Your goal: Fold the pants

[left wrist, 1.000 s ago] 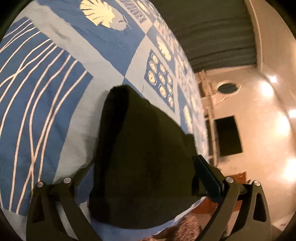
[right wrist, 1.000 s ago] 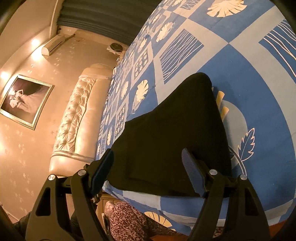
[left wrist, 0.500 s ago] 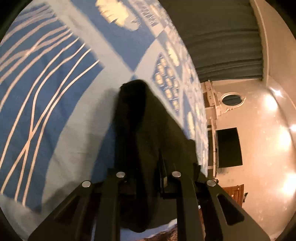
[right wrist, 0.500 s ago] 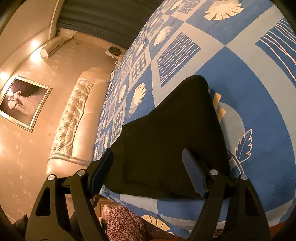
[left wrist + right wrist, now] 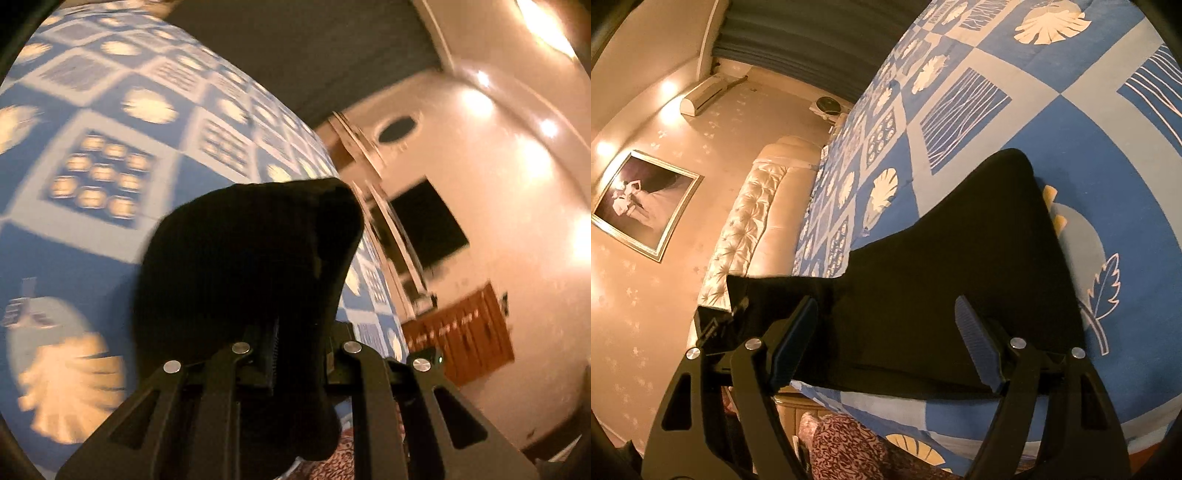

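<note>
Black pants point(image 5: 960, 280) lie partly folded on a blue patterned bedspread point(image 5: 1108, 155). My left gripper point(image 5: 299, 350) is shut on one end of the pants point(image 5: 251, 266) and holds it lifted off the bed; the cloth hangs over its fingers. That raised end and the left gripper point(image 5: 713, 325) also show at the left of the right wrist view. My right gripper point(image 5: 886, 343) is open just above the pants' near edge, with one finger on each side and nothing held.
The bed's near edge runs under my right gripper, with a patterned red-brown cloth point(image 5: 846, 443) below it. A tufted cream headboard point(image 5: 753, 225) stands at the left. A wooden cabinet point(image 5: 461, 332) and a dark screen point(image 5: 428, 225) stand past the bed.
My left gripper closed on the pants' end, then lifted it and swung it up off the bed. My right gripper stayed open and barely moved.
</note>
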Action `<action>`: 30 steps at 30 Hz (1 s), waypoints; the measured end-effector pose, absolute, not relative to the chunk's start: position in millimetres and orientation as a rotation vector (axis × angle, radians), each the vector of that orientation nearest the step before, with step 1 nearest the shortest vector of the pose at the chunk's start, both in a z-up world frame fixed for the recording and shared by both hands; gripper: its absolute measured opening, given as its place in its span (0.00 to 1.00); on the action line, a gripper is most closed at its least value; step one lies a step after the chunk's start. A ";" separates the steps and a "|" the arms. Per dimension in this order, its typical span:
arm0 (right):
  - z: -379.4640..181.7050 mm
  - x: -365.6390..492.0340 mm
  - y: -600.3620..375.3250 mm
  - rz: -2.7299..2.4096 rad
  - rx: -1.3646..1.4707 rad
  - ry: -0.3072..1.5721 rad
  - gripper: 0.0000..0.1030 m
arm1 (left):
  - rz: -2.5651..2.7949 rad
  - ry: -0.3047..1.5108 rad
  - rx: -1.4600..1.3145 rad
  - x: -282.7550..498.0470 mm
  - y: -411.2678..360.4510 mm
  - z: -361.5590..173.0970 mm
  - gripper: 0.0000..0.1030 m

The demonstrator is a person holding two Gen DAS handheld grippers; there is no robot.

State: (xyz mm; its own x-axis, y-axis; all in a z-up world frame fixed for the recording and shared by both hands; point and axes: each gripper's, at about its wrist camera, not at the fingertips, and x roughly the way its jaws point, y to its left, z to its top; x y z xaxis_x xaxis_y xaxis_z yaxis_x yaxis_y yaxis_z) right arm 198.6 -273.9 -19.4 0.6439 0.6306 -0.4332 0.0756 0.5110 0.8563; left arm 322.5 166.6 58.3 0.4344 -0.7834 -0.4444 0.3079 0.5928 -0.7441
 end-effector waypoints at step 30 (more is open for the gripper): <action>-25.1 231.3 -222.8 0.393 0.868 0.928 0.75 | -0.215 0.830 -0.291 262.2 143.1 10.0 0.84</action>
State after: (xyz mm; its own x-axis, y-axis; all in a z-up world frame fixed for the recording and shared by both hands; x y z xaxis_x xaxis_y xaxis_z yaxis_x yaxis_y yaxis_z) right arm 231.3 -222.8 -25.1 0.5630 0.6334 -0.5309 0.0599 0.6094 0.7906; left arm 262.2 143.1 10.0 0.6567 -0.2994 -0.6921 0.0743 0.9390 -0.3358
